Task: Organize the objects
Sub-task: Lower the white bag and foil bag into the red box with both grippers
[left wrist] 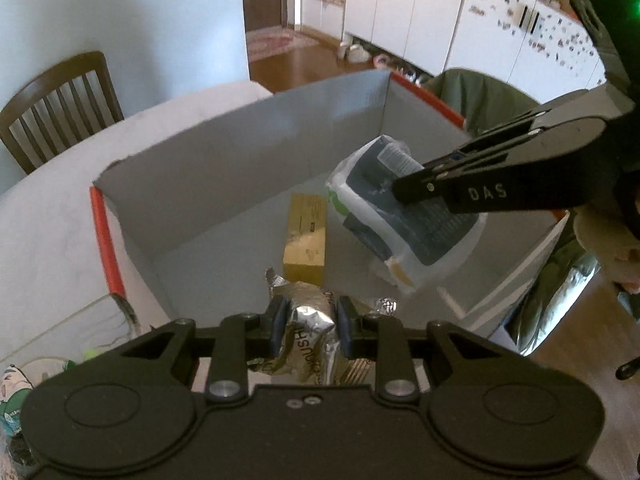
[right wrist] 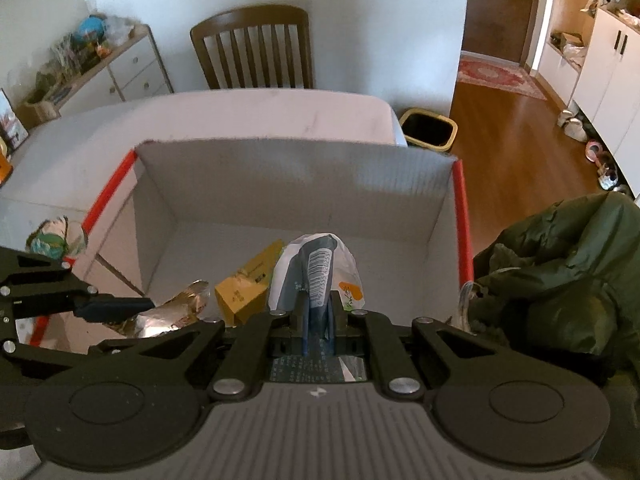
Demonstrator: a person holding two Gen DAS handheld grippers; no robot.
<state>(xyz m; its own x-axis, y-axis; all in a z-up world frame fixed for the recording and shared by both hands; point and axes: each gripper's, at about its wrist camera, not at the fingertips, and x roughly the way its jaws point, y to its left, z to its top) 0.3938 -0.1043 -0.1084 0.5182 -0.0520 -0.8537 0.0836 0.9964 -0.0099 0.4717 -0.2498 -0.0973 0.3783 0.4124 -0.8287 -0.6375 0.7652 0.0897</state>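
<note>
A grey cardboard box (left wrist: 224,160) with red rims sits on the white table; its far wall (right wrist: 296,184) fills the right wrist view. My left gripper (left wrist: 312,326) is shut on a crumpled silver foil packet (left wrist: 310,320) at the box's near edge; the same foil packet (right wrist: 168,312) shows beside the left gripper's blue pad (right wrist: 116,306). My right gripper (right wrist: 318,314) is shut on a white and dark blue pouch (right wrist: 320,268), held above the box floor. The pouch (left wrist: 400,216) hangs tilted from the right gripper (left wrist: 412,190). A yellow carton (left wrist: 306,236) lies on the box floor.
A wooden chair (right wrist: 256,48) stands behind the table (right wrist: 240,116). A green jacket (right wrist: 560,272) lies right of the box. A printed snack bag (right wrist: 52,240) and a clear plastic container (left wrist: 80,328) sit left of the box. A bin (right wrist: 428,128) stands on the wooden floor.
</note>
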